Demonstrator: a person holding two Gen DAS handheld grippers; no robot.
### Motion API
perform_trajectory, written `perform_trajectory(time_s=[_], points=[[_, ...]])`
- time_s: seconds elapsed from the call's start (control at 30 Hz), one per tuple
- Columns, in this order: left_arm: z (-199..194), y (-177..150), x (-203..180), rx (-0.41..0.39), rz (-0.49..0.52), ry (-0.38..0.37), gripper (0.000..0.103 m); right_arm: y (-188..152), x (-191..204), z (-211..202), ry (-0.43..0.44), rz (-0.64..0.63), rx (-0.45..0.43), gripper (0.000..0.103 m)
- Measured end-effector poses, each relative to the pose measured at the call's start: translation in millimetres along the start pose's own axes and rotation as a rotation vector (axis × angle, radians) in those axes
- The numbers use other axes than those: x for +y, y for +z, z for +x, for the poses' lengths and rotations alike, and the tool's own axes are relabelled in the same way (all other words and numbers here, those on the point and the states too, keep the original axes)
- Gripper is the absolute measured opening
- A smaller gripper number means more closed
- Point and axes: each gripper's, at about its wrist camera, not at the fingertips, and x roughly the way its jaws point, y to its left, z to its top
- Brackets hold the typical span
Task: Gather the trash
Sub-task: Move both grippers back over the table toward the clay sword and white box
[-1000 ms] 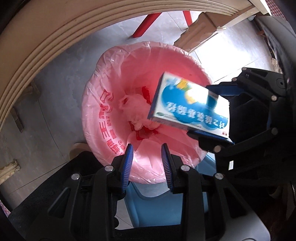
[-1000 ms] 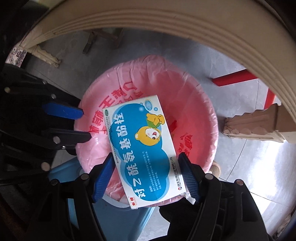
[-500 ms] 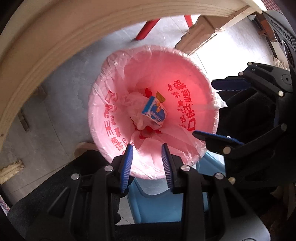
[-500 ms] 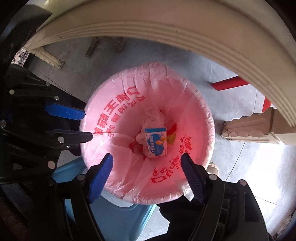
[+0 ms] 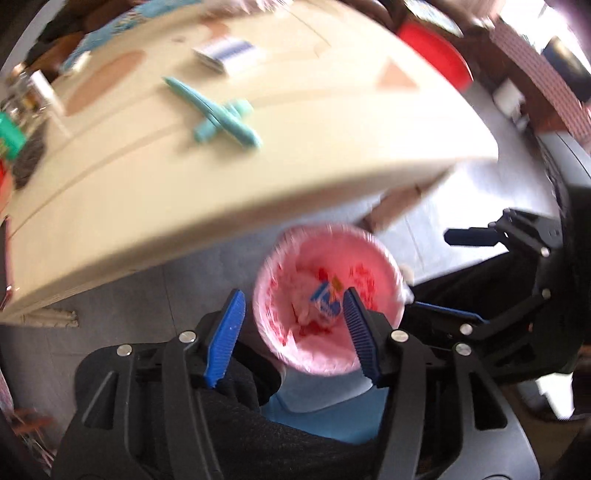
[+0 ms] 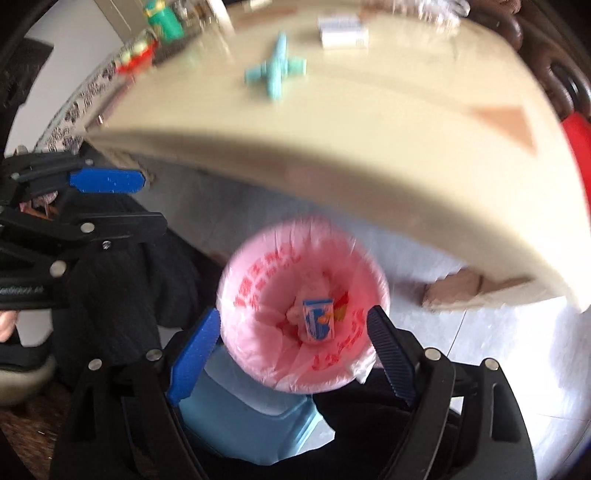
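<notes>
A bin with a pink liner stands on the floor under the table edge; it also shows in the right wrist view. A blue and white medicine box lies inside on crumpled trash, also seen in the right wrist view. My left gripper is open and empty, high above the bin. My right gripper is open and empty, also above the bin. On the cream table lie crossed teal pens and a white box; the pens and box show in the right view too.
A light blue stool sits just below the bin. A red stool stands beyond the table. Bottles and a green cup crowd the table's far left. Both views are motion-blurred.
The right gripper opened and the medicine box fell into the bin. Both grippers have since risen, so the tabletop has come into view. The left jaws have opened wider.
</notes>
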Motion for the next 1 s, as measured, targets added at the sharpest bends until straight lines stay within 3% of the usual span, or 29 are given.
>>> perform_trajectory(time_s=[0.23,0.4,0.67,1.0], points=[[-49.2,35.6,12.1,-0.084,-0.1,0.086,0.056,44.9,3.4,-70.7,-0.021,-0.035,-0.141,0.084],[-62.7,52.9,19.9,-0.103,-0.133,0.095,0.057,72.8,5.2,-100.1,-0.044,-0.058,-0.195,0.084],[-57.8,70.8,31.7,-0.086,-0.168,0.11,0.057,106.3,-2.3,-105.6,-0.059,-0.044,-0.217,0.084],[-18.8,119.6,71.2,-0.022,-0.284,0.114,0.057,166.4,-25.8,-79.7,-0.08,-0.037,-0.181,0.084]])
